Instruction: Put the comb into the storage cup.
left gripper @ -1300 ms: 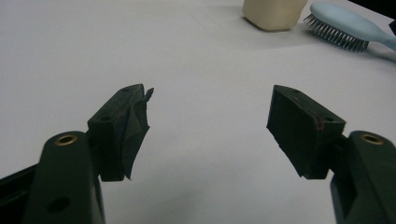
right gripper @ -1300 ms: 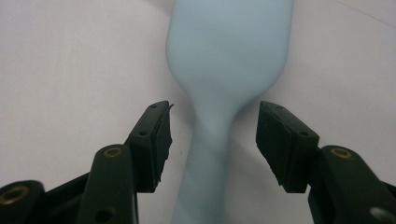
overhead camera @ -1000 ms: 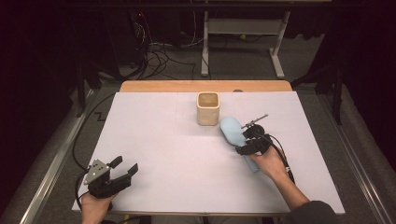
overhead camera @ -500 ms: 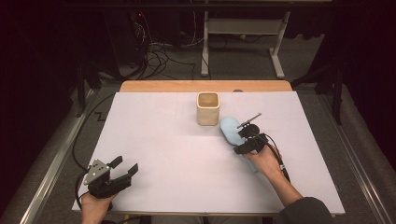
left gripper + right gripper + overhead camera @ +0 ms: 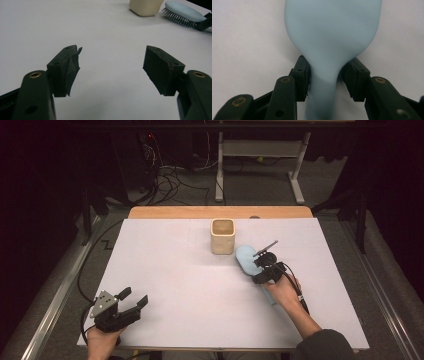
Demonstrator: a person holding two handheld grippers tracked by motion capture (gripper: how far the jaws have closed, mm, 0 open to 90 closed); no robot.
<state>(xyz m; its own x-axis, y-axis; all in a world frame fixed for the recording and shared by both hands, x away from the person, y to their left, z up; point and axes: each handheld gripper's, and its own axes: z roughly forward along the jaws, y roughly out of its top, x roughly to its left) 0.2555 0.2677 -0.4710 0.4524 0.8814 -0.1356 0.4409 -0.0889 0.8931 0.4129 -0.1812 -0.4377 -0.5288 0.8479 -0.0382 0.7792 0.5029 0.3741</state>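
Since a second ago, we see our right gripper [image 5: 325, 75] has slid slightly toward the cup along the pale blue hairbrush [image 5: 332, 32], and its jaws have just been closing around the brush's narrow neck, where handle meets head. In the right gripper view the left pad lies against the neck while the right one sits just at its edge, so we judge the grasp only barely made, not yet firm. That is the risk: the neck is smooth and tapered, and a lift begun now could let the brush twist or slip between the pads, bristles down, back onto the white desk [image 5: 190, 285].

Outward from there, the brush head lies just beside the beige square cup [image 5: 222, 236]; a sideways nudge could bump or tip it.

Our left gripper [image 5: 131, 303] rests near the desk's front left corner, jaws released with nothing between them, well apart from the brush; it matches its earlier place.
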